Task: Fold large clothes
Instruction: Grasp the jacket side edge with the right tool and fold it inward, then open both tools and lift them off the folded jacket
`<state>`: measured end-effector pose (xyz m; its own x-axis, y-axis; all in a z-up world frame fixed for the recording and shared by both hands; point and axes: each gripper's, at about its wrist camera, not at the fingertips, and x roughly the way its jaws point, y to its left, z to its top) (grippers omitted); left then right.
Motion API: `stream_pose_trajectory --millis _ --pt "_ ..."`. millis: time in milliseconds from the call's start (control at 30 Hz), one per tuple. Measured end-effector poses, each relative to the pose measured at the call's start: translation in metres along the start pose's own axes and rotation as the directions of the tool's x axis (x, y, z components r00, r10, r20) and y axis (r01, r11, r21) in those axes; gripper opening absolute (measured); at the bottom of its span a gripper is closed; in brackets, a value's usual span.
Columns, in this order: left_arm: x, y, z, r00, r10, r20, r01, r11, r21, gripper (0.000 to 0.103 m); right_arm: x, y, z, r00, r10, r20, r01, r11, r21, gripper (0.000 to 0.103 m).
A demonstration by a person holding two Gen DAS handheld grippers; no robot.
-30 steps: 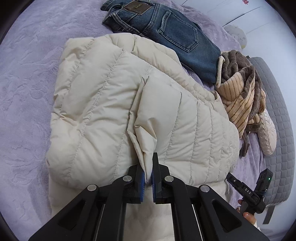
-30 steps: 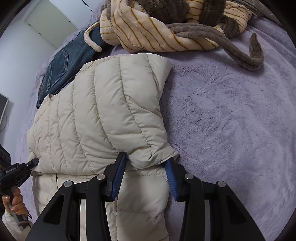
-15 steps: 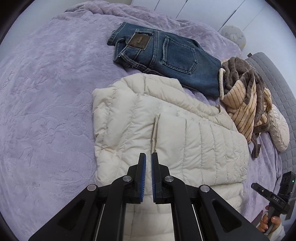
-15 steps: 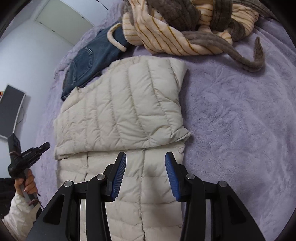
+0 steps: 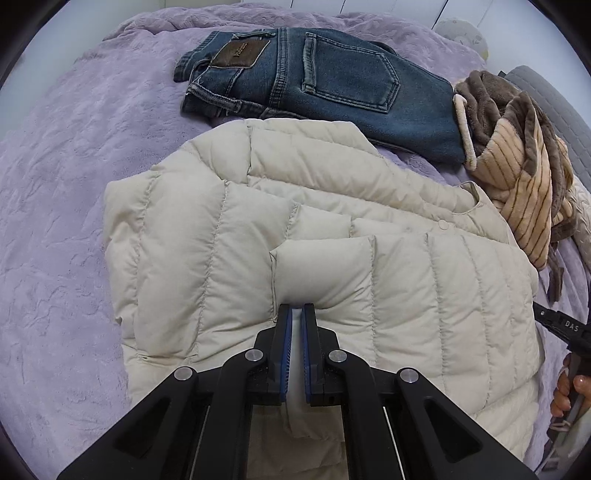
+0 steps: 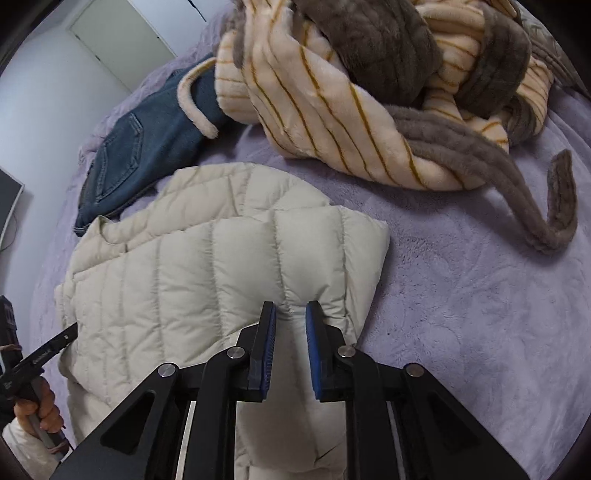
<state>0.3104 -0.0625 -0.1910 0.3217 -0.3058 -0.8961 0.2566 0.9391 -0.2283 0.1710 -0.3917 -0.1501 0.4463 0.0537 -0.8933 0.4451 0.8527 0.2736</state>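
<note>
1 puffer jacket [image 5: 229, 236], 1 jeans [image 5: 332, 85], 1 robe [image 6: 332, 96]

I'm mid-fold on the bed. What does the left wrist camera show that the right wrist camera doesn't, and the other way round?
Left wrist only: the leather patch on the jeans waistband, the snap button of the puffer jacket, and a round pale cushion.
Right wrist only: a door, a dark screen, and the brown belt of the striped robe trailing over the purple bedspread.
Both: jacket, jeans, robe, bedspread.
</note>
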Motion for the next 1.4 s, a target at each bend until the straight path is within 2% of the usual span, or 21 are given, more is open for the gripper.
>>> stream_pose_trajectory --millis 233,400,533,633,867,1000,1100,1400 --pt "0.002 -0.001 -0.002 1.0 0.01 0.001 -0.01 1.0 0.019 0.007 0.018 -0.009 -0.006 1.0 -0.007 0.0 0.007 1.0 0.03 0.014" --pt "-0.018 -0.001 0.0 0.999 0.041 0.005 -0.041 0.999 0.023 0.007 0.009 -0.005 -0.006 0.999 -0.035 -0.001 0.035 0.999 0.006 0.014" --pt "-0.042 0.006 -0.008 0.999 0.03 0.025 -0.031 0.999 0.02 0.007 -0.015 0.003 -0.01 0.997 -0.067 0.032 0.067 0.997 -0.024 0.014" --pt "-0.047 0.006 -0.019 1.0 0.027 0.008 -0.028 0.999 0.039 0.007 -0.032 0.016 -0.022 0.996 -0.069 0.05 0.073 0.995 -0.066 0.014" --pt "-0.038 0.003 -0.041 0.997 0.073 -0.036 -0.071 0.996 0.058 0.007 -0.036 0.026 -0.055 0.993 -0.12 0.005 0.119 0.985 -0.123 0.014" --pt "-0.047 0.001 -0.045 0.995 0.093 -0.043 -0.091 0.994 0.06 0.007 -0.04 0.02 -0.058 0.991 -0.131 -0.013 0.13 0.988 -0.086 0.014" --pt "-0.059 -0.001 -0.05 0.993 0.111 -0.049 -0.108 0.992 0.07 0.007 -0.052 0.017 -0.062 0.992 -0.125 -0.026 0.124 0.99 -0.061 0.018" --pt "-0.102 -0.012 -0.074 0.986 0.147 -0.076 -0.144 0.989 0.046 0.007 -0.087 0.016 -0.085 0.993 -0.077 -0.084 0.078 0.997 0.004 0.018"
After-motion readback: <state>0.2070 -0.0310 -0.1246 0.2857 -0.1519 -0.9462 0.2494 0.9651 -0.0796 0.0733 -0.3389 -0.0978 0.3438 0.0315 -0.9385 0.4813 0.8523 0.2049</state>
